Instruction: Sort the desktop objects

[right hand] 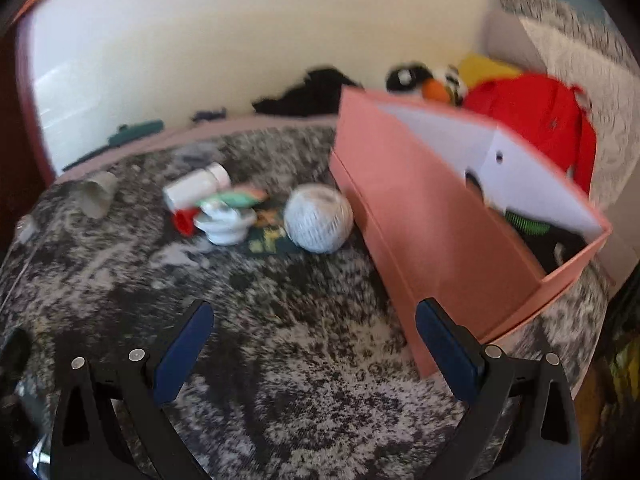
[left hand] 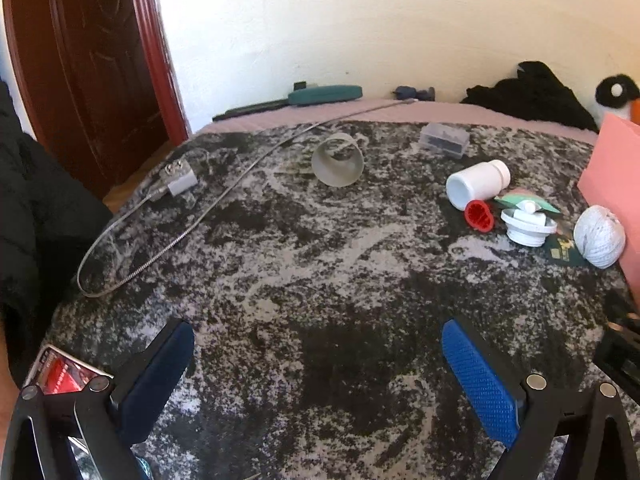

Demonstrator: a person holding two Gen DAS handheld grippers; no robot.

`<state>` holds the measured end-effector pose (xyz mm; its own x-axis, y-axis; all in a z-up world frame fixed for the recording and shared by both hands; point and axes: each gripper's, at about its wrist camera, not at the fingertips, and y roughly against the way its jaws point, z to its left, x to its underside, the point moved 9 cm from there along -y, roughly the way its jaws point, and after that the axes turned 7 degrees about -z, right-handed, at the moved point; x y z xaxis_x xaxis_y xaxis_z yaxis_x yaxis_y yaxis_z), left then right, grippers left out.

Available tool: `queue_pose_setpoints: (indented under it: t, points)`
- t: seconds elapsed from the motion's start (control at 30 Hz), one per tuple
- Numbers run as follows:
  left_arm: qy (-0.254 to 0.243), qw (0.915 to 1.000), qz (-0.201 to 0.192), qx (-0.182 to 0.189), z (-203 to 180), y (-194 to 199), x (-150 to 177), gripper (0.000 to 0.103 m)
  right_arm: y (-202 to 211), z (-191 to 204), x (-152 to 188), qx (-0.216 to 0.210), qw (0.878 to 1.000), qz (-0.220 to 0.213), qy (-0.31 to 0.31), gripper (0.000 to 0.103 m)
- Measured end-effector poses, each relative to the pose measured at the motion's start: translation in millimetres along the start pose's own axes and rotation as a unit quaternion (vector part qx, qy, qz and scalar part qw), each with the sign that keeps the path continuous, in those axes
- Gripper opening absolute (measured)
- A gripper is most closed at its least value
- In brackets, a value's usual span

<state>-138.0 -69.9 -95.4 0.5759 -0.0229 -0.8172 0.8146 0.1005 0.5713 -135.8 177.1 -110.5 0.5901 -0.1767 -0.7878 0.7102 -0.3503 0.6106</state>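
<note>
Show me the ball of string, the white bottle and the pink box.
ball of string (right hand: 319, 218), right wrist view, middle of the ball
white bottle (left hand: 476, 182), left wrist view, its side
pink box (right hand: 420, 216), right wrist view, outer side wall

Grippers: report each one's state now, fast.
Left gripper: open, holding nothing.
Right gripper: open, holding nothing.

Mottled cloth cover looked matt, fuzzy. Cable was braided metal, shiny. White bottle and red cap were smooth plastic. String ball rough. Pink box matt cardboard.
</note>
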Motion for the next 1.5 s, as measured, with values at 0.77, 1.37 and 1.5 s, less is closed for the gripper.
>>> queue_pose_setpoints:
  t: [0.77,1.37,1.5]
  points:
    - [-0.031,0.9926,0.055,-0.104,9,-25,6,0.102,-60,5,38,-0.015,0.997,0.078,0.006,0.103]
    - [0.005,0.9940,-0.103,-0.036,-19,17,-6,0.102,-65,14,37,-0.011,0.997,0.082,0.000,0.103]
    - [-0.036,0.9901,-0.131,-0.033,-42,40,-17,0.103,-64,12,38,-0.010,0.997,0.081,0.001,0.103]
